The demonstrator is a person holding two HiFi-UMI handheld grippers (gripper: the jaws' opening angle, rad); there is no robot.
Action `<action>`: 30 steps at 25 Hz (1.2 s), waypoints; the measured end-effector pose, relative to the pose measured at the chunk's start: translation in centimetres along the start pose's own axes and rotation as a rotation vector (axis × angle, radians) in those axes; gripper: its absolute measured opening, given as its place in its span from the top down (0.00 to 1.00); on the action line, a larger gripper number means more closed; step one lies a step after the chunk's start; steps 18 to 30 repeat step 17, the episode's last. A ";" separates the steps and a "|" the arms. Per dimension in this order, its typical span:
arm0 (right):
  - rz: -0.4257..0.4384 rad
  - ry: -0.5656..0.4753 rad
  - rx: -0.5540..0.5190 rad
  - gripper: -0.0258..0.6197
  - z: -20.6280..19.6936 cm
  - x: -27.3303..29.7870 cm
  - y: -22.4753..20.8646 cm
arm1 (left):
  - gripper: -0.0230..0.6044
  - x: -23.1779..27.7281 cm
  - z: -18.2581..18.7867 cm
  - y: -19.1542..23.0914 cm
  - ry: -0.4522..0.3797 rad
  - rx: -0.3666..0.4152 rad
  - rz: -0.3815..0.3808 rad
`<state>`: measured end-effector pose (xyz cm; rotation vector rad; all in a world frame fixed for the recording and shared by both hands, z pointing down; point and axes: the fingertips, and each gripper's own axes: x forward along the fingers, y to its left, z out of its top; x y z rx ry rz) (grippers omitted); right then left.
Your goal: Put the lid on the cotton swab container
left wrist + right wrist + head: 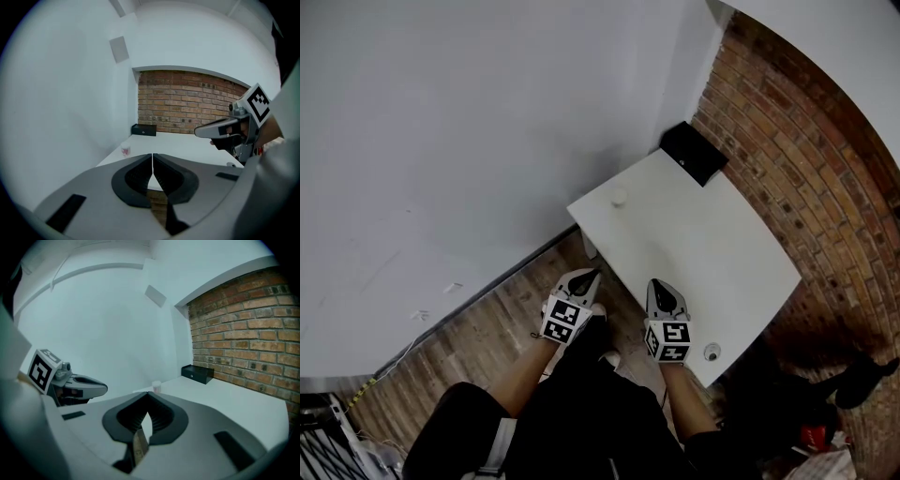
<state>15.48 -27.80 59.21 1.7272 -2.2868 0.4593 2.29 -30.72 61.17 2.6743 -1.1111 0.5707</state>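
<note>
Both closed, left tongs (594, 273) and right tongs (657, 282) point toward the table (712, 244)

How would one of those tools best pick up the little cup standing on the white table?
Probably pinched across its round side wall, coming in level from the person's side. The cup looks upright and stands alone near the table's far edge, with the white wall beyond it.

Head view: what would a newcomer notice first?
A white table stands against a brick wall, a black box at its far end and a small container near its left edge. The left gripper and right gripper hover at its near side, fingers shut and empty.
</note>
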 end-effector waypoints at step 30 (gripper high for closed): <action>0.014 0.023 -0.018 0.93 -2.7 -3.6 2.3 | 0.93 -3.0 -1.5 -3.6 0.009 0.005 -0.023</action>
